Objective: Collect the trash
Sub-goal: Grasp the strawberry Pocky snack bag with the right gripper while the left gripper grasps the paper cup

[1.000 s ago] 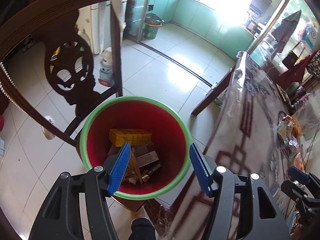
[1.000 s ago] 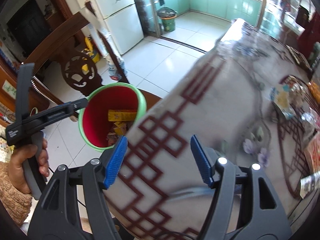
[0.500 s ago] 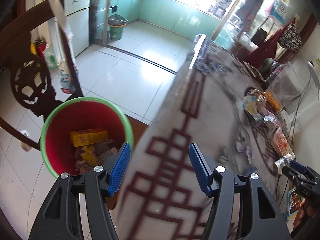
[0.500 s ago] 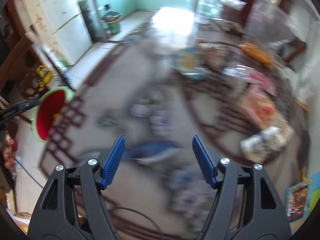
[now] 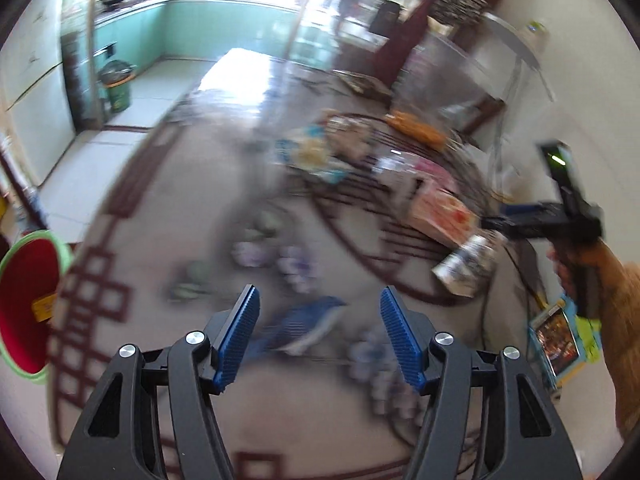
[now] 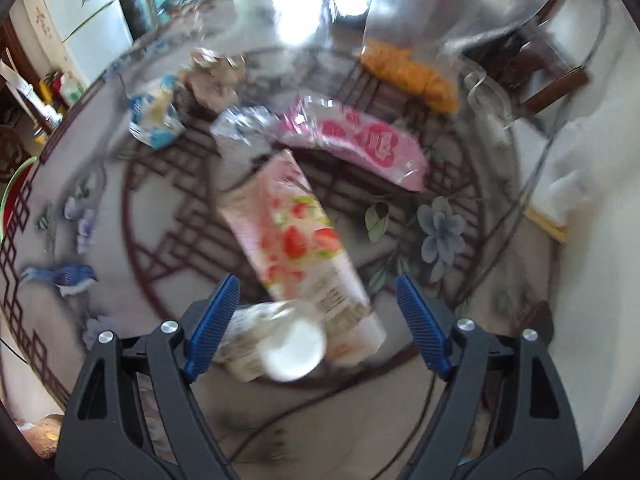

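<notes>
- The strawberry carton [image 6: 296, 240] is seen lying on the table [image 6: 168, 312], at twelve o'clock from the right gripper [image 6: 316, 312].
- Its long axis is run from eleven to five.
- Right jaws have just been opening, wide and empty; the left gripper [image 5: 320, 336] is held wide, empty, farther off.

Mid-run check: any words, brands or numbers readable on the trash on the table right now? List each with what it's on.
None can be read.
Strawberry carton: small print near its lower end, blurred.
Pink packet: red marks, too smeared to read.
Blue-white wrapper: blurred.
Yellow box in the bin: too small.

Open right tool [image 6: 316, 320] above strawberry carton [image 6: 292, 236]; white-capped bottle [image 6: 276, 340] beneath
</notes>
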